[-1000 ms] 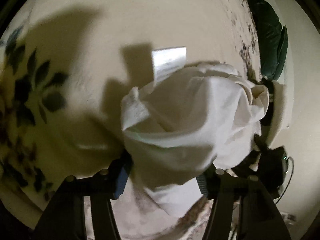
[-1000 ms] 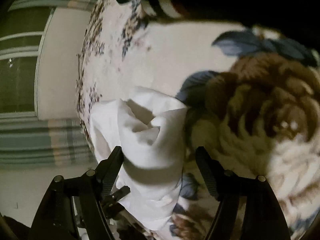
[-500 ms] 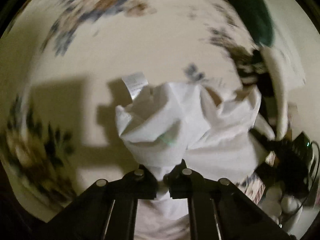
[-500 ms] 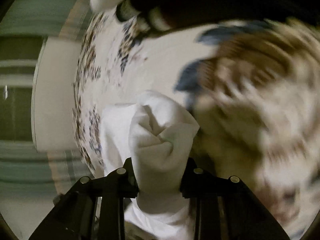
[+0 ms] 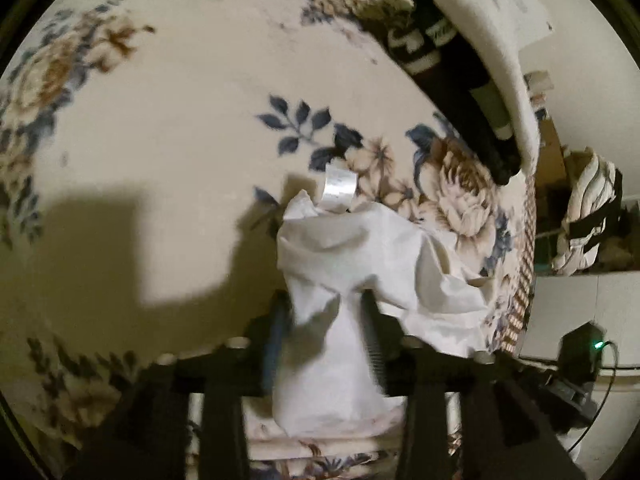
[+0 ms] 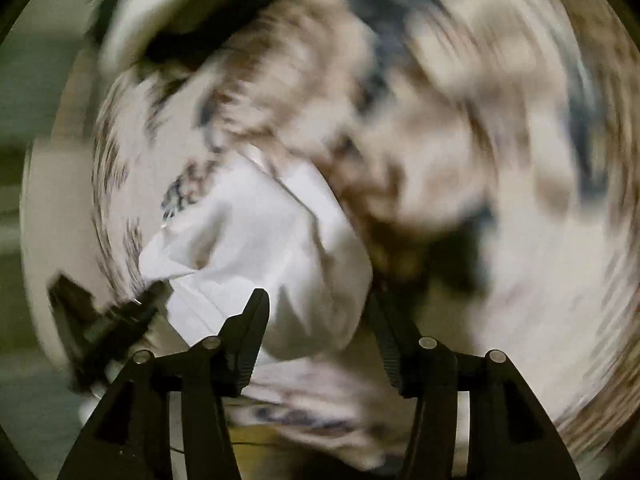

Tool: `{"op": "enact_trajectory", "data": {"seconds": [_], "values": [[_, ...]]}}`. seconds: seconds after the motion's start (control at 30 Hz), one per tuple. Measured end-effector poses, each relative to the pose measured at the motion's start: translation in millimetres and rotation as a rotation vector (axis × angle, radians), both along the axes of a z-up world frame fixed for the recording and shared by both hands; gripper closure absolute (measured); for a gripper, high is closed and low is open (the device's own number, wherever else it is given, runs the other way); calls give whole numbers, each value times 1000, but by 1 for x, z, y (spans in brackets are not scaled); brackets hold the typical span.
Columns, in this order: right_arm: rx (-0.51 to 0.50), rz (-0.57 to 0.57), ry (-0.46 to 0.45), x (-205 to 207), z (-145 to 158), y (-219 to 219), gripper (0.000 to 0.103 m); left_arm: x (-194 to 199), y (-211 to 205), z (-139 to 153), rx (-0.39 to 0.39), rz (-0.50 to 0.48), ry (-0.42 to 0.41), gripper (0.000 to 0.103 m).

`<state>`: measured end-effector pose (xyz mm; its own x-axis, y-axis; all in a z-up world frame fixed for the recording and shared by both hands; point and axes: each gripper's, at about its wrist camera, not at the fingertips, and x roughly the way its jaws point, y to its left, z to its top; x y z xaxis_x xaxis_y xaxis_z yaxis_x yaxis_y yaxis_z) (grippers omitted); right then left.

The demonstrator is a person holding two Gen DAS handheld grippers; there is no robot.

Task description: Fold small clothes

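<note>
Left wrist view: we see left gripper with fingers narrow, pinching white garment; cloth bunched between them, rest draped on floral bedspread near its right edge, label sticking up.

Right wrist view, badly blurred: right gripper fingers spread wide, garment lying between and just ahead; contact — we cannot tell.
</note>
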<state>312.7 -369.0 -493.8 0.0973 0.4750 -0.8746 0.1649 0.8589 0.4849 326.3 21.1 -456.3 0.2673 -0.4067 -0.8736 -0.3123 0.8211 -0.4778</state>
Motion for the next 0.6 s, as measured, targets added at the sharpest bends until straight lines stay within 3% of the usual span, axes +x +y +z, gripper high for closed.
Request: {"op": "enact_trajectory", "data": {"seconds": [0.03,0.17,0.3,0.33,0.37,0.4,0.43,0.6], "values": [[-49,101,-68,11,14,8,48,-6,-1,6,11,5,-17,47],[-185,460,-247,51,33,50,48,-1,-9,6,64,-33,-35,46],[-189,703,-229,72,15,85,49,13,-14,-12,82,-25,-36,47],[-202,719,-233,75,10,88,53,15,-15,-14,91,-16,-54,52],[-168,730,-233,78,9,91,61,13,-13,-13,94,-11,-67,70],[-148,738,-230,79,8,89,85,14,-14,-13,107,-17,-75,80],[-144,730,-229,80,10,92,90,14,-15,-13,109,-19,-86,91],[-14,576,-219,97,21,81,95,10,-10,-4,87,30,-121,94]]}}
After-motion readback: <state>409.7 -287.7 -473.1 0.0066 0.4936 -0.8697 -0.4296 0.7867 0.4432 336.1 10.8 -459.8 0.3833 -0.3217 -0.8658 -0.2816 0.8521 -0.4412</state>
